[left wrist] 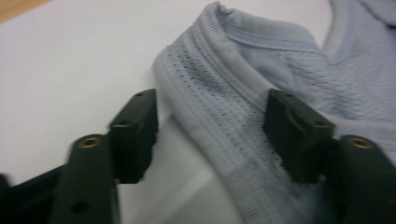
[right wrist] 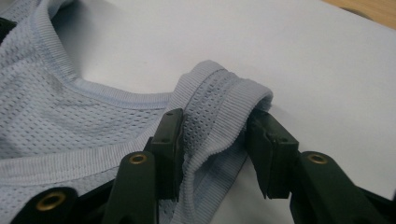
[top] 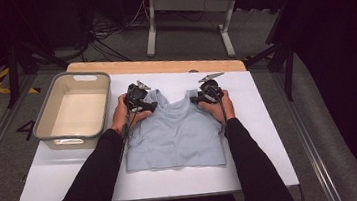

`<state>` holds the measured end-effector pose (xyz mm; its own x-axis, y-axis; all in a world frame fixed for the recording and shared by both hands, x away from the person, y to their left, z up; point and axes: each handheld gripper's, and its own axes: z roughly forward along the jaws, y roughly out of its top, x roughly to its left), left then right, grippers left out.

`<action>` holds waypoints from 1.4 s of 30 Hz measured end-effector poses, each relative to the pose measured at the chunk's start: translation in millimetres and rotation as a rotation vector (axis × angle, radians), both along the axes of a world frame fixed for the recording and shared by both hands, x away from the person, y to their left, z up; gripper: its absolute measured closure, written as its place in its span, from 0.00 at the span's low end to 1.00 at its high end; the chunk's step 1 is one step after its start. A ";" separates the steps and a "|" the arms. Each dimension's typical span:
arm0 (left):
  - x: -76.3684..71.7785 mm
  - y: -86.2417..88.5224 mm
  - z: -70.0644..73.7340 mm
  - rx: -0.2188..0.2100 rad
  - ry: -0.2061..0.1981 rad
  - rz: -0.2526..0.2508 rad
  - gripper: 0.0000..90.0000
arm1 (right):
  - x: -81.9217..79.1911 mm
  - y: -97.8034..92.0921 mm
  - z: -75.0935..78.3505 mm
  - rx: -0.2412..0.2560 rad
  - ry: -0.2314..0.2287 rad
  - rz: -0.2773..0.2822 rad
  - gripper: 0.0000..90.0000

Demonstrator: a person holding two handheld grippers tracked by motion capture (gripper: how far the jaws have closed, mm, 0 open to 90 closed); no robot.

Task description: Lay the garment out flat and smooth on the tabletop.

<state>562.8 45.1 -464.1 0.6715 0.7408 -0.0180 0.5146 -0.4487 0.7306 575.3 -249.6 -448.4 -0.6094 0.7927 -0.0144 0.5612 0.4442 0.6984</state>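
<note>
The pale blue ribbed mesh tank top [top: 174,131] lies flat on the white counter [top: 270,136]. The left hand-held gripper [left wrist: 210,135] gapes wide around one strap; the right hand-held gripper [right wrist: 215,149] is half-closed around the other strap, not clamped.

A lab or recording studio: dark curtains [top: 346,37], floor cables [top: 105,43], tripod legs [top: 283,59] around a white-covered table [top: 269,121].

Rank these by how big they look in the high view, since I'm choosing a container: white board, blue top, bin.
1. White board, by far the largest.
2. Blue top.
3. Bin, close to the top in area; it lies a little farther from the camera, so this ranking is unsure.
</note>
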 end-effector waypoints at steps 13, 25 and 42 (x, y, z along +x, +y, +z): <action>-6.3 1.3 16.6 0.005 -0.052 0.028 0.93 | -6.6 3.8 8.6 -0.042 -0.032 0.002 0.94; -26.7 10.9 69.2 -0.013 -0.187 0.193 0.92 | -23.4 1.7 62.6 0.043 -0.231 0.010 0.95; -56.5 2.0 73.5 0.017 -0.302 0.114 0.53 | -52.2 -9.4 57.0 0.006 -0.247 0.047 0.77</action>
<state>506.2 47.1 -390.6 0.5575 0.8099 0.1825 0.3228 -0.4140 0.8511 523.1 -259.0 -391.3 -0.6245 0.7639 -0.1629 0.3520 0.4614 0.8144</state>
